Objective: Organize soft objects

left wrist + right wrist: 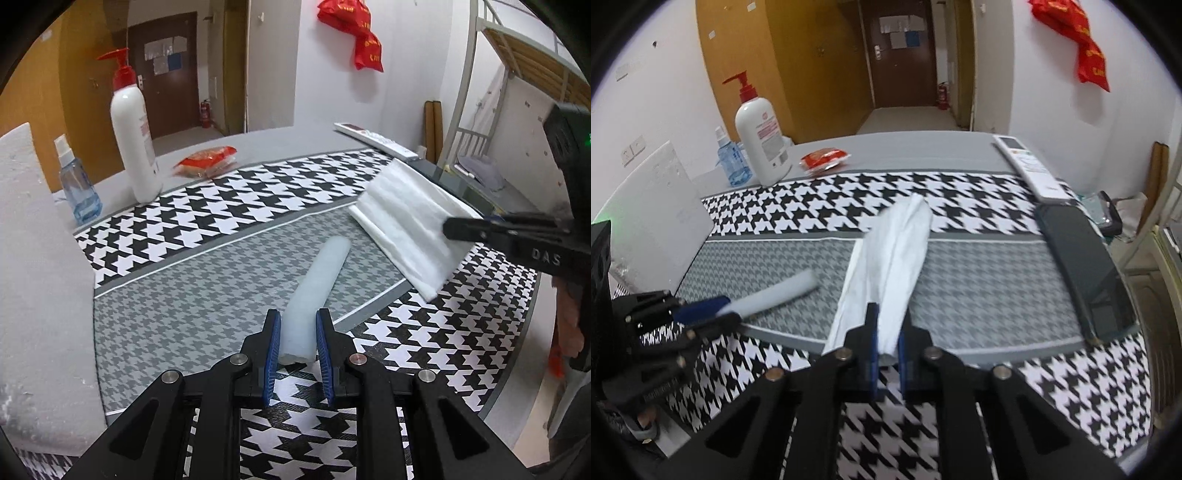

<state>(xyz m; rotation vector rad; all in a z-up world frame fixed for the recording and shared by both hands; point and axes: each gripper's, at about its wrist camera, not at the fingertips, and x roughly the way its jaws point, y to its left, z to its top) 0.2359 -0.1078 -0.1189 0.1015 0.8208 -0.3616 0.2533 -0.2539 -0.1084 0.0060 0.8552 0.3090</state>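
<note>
My left gripper (298,325) pinches a pale blue foam cylinder (317,288) at lower centre, lying on the houndstooth tabletop mat (229,206). My right gripper (887,328) clamps a folded white cloth (890,258), lifted mid-frame.

Two bottles (762,142) (733,160), one foam roll (317,291), one white cloth (890,269), one remote (1028,166).
</note>
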